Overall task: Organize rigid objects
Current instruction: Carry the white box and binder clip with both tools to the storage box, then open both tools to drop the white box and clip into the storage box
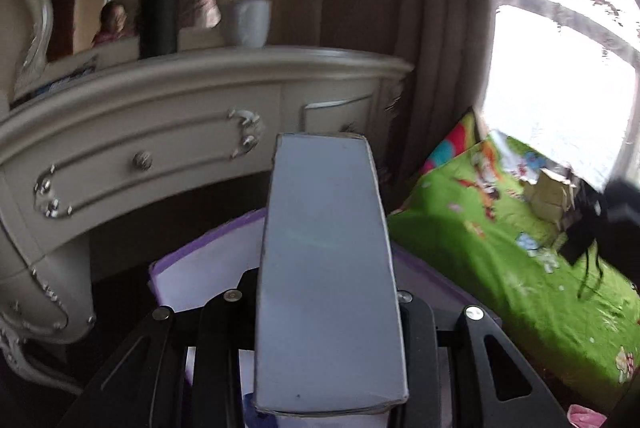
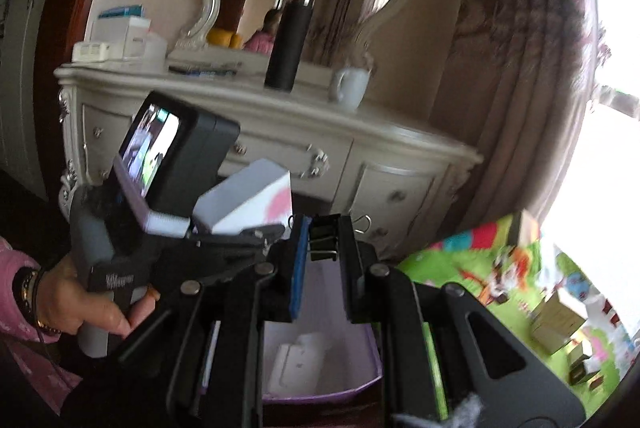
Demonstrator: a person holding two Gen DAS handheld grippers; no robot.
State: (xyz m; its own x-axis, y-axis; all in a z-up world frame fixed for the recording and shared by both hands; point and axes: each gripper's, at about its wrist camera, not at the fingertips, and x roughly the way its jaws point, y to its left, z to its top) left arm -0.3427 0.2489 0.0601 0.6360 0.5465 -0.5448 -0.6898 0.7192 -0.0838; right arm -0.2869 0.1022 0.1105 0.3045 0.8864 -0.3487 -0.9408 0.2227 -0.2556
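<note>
My left gripper (image 1: 326,292) is shut on a long white box (image 1: 326,268), held above a white bin with a purple rim (image 1: 192,268). The same box shows in the right wrist view (image 2: 248,202), with a pink mark on its side, in the left gripper (image 2: 240,232). My right gripper (image 2: 322,248) is shut on a black binder clip (image 2: 323,238) above the bin (image 2: 320,348), which holds a white object (image 2: 296,364). Small boxes (image 2: 556,320) lie on the green mat (image 1: 500,260).
A cream dresser (image 1: 160,132) stands close ahead, with a black bottle (image 2: 290,44), a white mug (image 2: 352,86) and stacked boxes (image 2: 120,36) on top. A mirror (image 2: 304,0) hangs behind it. A curtain (image 1: 440,48) and a bright window (image 1: 560,68) are at the right.
</note>
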